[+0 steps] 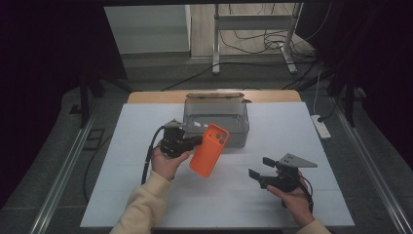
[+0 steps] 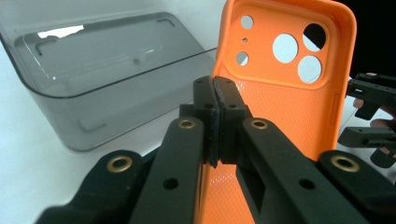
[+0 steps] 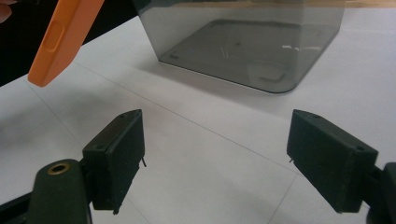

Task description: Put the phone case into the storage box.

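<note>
Closest to the high camera, the person's forearms reach in over the white table (image 1: 146, 204), each hand carrying a tool. On the left, the left tool (image 1: 198, 140) is clamped on one long edge of an orange phone case (image 1: 209, 150); the left gripper view shows its two pads pressed together on the case wall, with the camera cut-outs of the phone case (image 2: 289, 93) standing above them. So the pickup looks done: the case hangs tilted in the air, clear of the table, just in front of the smoky clear plastic box (image 1: 216, 122) that sits open near the table's far edge.

Over on the right, the right tool (image 1: 260, 168) rests low near the table with its jaws spread wide and nothing between them, as its own view confirms, pointing toward the box (image 3: 243, 46).

What seems left is the placing: carrying the case over the rim of the box, lowering it inside and letting go. Inside, the box looks bare.
</note>
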`<control>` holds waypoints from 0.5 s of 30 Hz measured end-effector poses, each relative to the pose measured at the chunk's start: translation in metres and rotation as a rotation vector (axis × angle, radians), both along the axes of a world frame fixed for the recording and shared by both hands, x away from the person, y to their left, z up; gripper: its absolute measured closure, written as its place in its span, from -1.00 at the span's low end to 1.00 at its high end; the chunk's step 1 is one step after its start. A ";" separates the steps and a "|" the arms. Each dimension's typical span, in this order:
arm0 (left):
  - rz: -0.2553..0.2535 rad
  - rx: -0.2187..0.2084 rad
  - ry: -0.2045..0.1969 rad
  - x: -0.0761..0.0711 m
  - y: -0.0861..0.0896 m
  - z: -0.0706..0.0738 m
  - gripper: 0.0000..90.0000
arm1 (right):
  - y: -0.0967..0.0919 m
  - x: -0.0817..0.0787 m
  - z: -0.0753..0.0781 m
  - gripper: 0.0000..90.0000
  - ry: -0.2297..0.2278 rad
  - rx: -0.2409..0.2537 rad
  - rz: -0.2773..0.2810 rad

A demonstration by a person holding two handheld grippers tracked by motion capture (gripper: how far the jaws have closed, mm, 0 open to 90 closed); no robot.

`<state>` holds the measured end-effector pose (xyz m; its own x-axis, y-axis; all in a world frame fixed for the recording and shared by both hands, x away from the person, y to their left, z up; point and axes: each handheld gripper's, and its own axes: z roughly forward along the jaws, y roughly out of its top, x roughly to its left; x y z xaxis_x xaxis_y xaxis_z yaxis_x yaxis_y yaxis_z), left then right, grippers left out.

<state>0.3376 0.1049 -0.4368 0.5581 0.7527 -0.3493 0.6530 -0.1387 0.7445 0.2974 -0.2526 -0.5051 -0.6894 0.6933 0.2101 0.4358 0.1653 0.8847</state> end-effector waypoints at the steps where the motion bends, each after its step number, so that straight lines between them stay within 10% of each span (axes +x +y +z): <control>1: -0.001 0.001 -0.001 0.001 -0.001 0.001 0.98 | 0.000 0.000 0.000 -0.57 -0.003 -0.002 0.001; 15: 0.000 -0.029 -0.020 0.012 -0.009 0.007 0.98 | -0.002 -0.001 0.000 -0.56 -0.007 -0.013 0.004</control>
<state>0.3499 0.0960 -0.4302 0.5647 0.7427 -0.3599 0.6383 -0.1166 0.7609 0.2965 -0.2542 -0.5050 -0.6933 0.6934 0.1964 0.4290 0.1782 0.8855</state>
